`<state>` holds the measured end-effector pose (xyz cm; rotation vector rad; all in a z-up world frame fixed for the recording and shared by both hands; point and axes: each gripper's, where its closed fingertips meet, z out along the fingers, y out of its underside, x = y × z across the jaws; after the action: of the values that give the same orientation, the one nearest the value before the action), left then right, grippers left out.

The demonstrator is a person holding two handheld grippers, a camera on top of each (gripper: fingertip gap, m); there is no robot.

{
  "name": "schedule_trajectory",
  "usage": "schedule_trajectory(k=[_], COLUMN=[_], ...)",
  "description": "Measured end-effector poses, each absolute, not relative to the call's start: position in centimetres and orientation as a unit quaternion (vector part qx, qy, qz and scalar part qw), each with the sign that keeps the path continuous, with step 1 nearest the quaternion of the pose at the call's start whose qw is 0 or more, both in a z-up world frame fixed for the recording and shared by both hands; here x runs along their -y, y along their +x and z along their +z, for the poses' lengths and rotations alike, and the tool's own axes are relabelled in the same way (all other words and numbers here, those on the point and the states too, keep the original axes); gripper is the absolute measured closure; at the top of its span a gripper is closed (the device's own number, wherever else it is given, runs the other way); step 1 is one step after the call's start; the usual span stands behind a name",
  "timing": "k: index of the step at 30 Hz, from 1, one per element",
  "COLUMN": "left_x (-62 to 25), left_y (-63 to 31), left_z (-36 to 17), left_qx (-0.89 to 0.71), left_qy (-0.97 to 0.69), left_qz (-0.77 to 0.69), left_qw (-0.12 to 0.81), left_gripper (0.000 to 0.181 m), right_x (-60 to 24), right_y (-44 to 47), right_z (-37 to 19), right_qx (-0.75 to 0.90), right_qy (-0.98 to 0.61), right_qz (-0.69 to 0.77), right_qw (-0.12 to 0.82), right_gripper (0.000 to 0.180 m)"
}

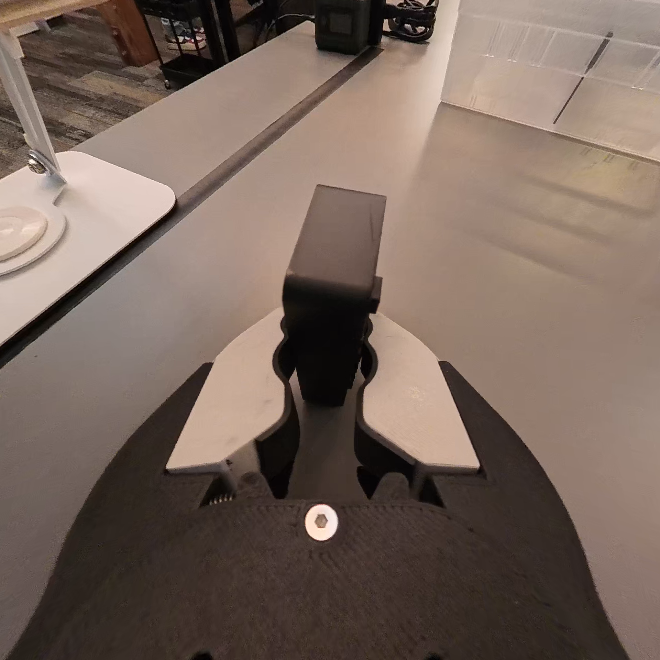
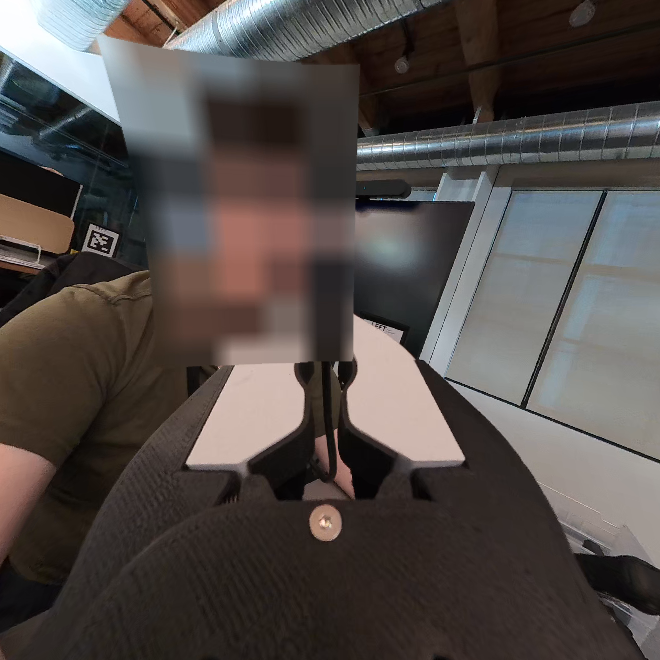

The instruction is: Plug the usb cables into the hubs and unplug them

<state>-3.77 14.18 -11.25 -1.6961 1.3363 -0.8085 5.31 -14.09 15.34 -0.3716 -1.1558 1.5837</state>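
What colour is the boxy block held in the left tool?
Matte black rectangular block, clearest in the left wrist view, clamped in the left tool.

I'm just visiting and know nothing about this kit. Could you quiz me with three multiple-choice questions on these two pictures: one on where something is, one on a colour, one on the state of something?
1. Where is the white stand base?
A. On the grey table, left of the left gripper
B. On the floor
C. Between the fingers

2. What colour is the hub in the left gripper?
A. White
B. Black
C. Red

3. What is the right gripper doing?
A. Lying flat on the table
B. Wide open and empty
C. Tilted up, with a black cable between its fingers

Answers: 1 A, the base rests on the table at far left. 2 B, its whole body is black. 3 C, ceiling ducts show behind it and the cable runs through the gap.
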Motion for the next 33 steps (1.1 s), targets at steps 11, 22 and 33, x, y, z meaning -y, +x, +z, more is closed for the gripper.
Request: schedule_trajectory(k=[11,22,33], left_x=[-11.9,-7.1,-3.7], left_y=[-4.0,-3.4,-3.4], left_z=[-8.8,-2.6,0.9], left_qx=[-0.487,-0.466,-0.486], left_qy=[-0.679,-0.661,-0.664], left_qz=[-0.445,-0.547,-0.525], left_qw=[0.322,0.214,0.217], left_gripper=[0.152,0.152,0.152], right_x=[12.3,10.5,4.3], right_y=[5.6,5.0,0.1], right_z=[14.8,13.9,9.4], right_qx=[0.453,0.439,0.482], right_qy=[-0.164,-0.218,-0.484], right_qz=[0.688,0.677,0.414], right_qw=[0.543,0.549,0.602], right_gripper=[0.171,0.171,0.171])
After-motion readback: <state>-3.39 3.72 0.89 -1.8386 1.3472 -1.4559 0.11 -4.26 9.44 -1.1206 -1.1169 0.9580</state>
